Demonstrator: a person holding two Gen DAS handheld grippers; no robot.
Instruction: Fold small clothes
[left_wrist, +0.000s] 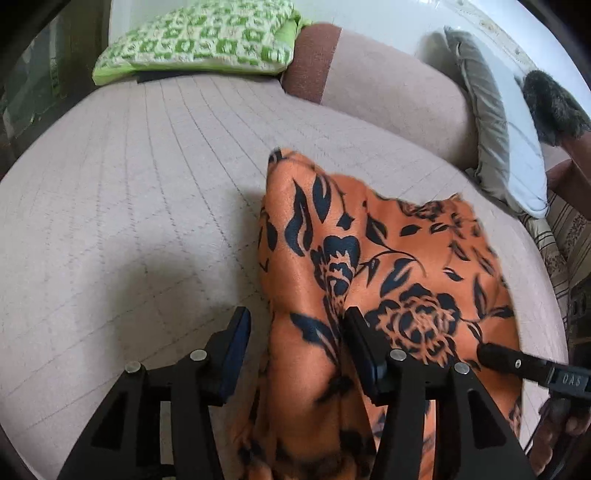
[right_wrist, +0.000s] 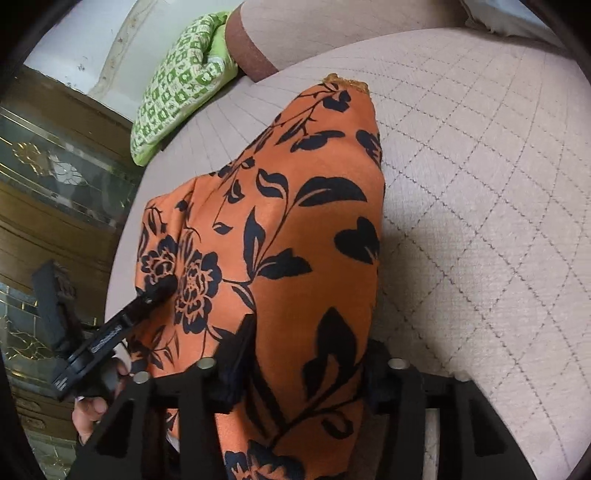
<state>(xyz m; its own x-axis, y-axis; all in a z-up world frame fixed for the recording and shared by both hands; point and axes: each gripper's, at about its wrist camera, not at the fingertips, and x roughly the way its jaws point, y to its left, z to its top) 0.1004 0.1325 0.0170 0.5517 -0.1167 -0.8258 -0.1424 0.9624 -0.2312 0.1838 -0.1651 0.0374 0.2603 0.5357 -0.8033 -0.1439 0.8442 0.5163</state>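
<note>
Since the orange flowered garment (left_wrist: 369, 258) stands bunched and tented on the quilted bed cover (left_wrist: 129, 184), filling the lower middle of both views instead of lying flat, your job at this step is probably to get it spread and squared before you make any fold. Its far end rises to a peak at upper centre in the right wrist view, with a frayed edge showing there. The near end gathers into both tools at the bottom of the frames. Your right gripper (right_wrist: 304, 354) has a thick bunch filling its whole gap and looks clamped on it. Your left gripper (left_wrist: 297, 332) has cloth running between its fingers, but a sliver of bed seems to show beside the left-hand pad, so I cannot tell whether it truly bites. Make sure of that hold first. Then draw the two tools apart along the near hem until the fabric goes taut and the ridge drops out. Lay it down away from you and keep the hem straight. This satin-like cloth looks slippery, so pinch a single edge, not a wad. You have plenty of open cover at left, well short of the green pillow (left_wrist: 199, 40) at the upper left.
</note>
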